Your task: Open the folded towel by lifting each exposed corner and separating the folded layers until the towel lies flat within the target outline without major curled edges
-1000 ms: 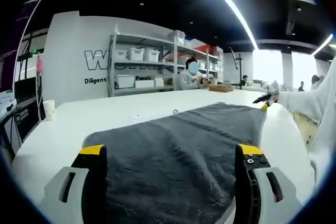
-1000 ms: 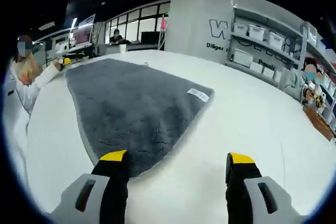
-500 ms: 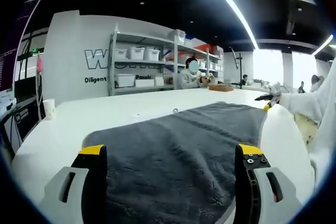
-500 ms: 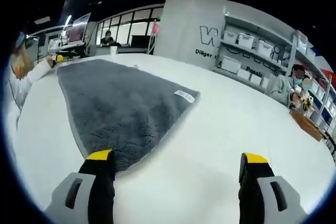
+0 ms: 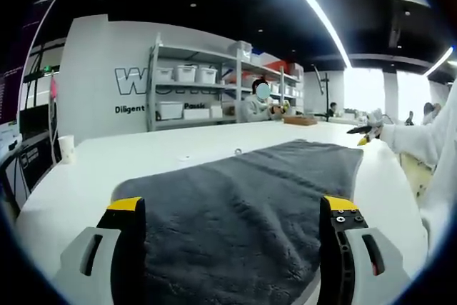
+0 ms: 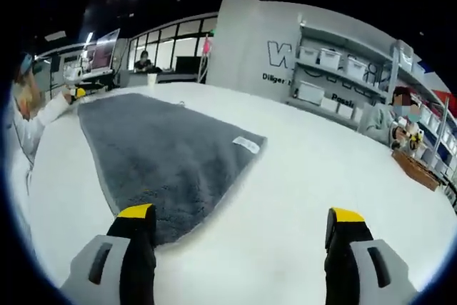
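- A dark grey towel (image 5: 243, 198) lies spread out on the white bench (image 5: 128, 158), looking flat from both views.
- The left tool (image 5: 232, 208) sits low over the near end of the towel, its two yellow-tipped jaws spread wide with towel between and under them; it pinches nothing.
- The right tool (image 6: 243, 223) is at the opposite end, jaws also spread wide and holding nothing. Its left jaw is over the towel's near corner, its right jaw over bare bench.
- In the right gripper view a small white label (image 6: 246, 143) lies at the towel's right-hand corner.
- In the left gripper view the right tool shows small at the far right past the towel's far edge, with a white sleeve (image 5: 418, 141) behind it.
- A paper cup (image 5: 66, 148) stands on the bench, well apart from the towel to the left.
- Shelves (image 5: 200, 94) with white bins line the back wall, and a person sits beside them.
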Tool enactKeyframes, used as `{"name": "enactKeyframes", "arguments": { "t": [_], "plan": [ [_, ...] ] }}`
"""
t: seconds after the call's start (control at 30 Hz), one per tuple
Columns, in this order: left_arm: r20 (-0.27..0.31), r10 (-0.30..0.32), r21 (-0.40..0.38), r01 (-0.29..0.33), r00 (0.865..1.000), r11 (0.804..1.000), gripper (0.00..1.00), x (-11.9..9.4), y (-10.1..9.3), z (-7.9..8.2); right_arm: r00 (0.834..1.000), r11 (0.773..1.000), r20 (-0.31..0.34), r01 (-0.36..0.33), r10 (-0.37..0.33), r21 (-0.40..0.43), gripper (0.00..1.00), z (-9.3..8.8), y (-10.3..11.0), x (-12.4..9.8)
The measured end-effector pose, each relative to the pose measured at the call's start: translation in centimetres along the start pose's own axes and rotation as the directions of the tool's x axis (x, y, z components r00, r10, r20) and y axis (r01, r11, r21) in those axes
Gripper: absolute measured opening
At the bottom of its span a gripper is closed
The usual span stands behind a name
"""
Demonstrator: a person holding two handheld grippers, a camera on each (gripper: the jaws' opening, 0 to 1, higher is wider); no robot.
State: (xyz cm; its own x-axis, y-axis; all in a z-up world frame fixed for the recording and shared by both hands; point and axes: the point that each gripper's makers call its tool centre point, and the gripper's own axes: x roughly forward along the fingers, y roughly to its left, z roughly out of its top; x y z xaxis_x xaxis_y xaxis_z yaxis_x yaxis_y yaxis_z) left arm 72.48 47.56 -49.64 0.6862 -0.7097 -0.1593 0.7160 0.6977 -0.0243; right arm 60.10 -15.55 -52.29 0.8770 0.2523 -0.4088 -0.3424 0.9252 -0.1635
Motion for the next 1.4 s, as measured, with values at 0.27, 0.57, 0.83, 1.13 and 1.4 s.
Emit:
{"name": "enactKeyframes", "arguments": {
  "t": [0.27, 0.57, 0.83, 1.13, 1.4],
  "plan": [
    [0.000, -0.003, 0.002, 0.003, 1.000, 1.000, 1.00, 0.0, 0.0, 0.0, 0.999, 0.999, 0.037, -0.037, 0.038, -0.012, 0.99, 4.2, -0.1, 3.0],
    [-0.012, -0.001, 0.007, 0.001, 1.000, 1.000, 1.00, 0.1, -0.1, -0.3, 0.998, 0.998, 0.012, -0.069, 0.069, 0.008, 0.98, 6.7, -1.2, 9.3],
    [-0.025, 0.013, 0.011, -0.013, 1.000, 1.000, 1.00, 0.1, 0.2, -0.5, 0.996, 0.996, 0.000, -0.091, 0.091, 0.026, 0.95, 8.2, -2.1, 14.7],
    [-0.040, 0.017, 0.013, -0.016, 0.999, 1.000, 1.00, 0.3, 0.3, -0.9, 0.997, 0.993, -0.023, -0.076, 0.078, 0.092, 0.82, 8.4, -4.5, 20.8],
    [-0.061, 0.017, 0.014, -0.016, 0.998, 1.000, 1.00, 0.5, 0.3, -1.3, 0.997, 0.994, -0.080, -0.012, 0.021, 0.109, 0.58, 7.1, -7.1, 24.0]
  ]
}}
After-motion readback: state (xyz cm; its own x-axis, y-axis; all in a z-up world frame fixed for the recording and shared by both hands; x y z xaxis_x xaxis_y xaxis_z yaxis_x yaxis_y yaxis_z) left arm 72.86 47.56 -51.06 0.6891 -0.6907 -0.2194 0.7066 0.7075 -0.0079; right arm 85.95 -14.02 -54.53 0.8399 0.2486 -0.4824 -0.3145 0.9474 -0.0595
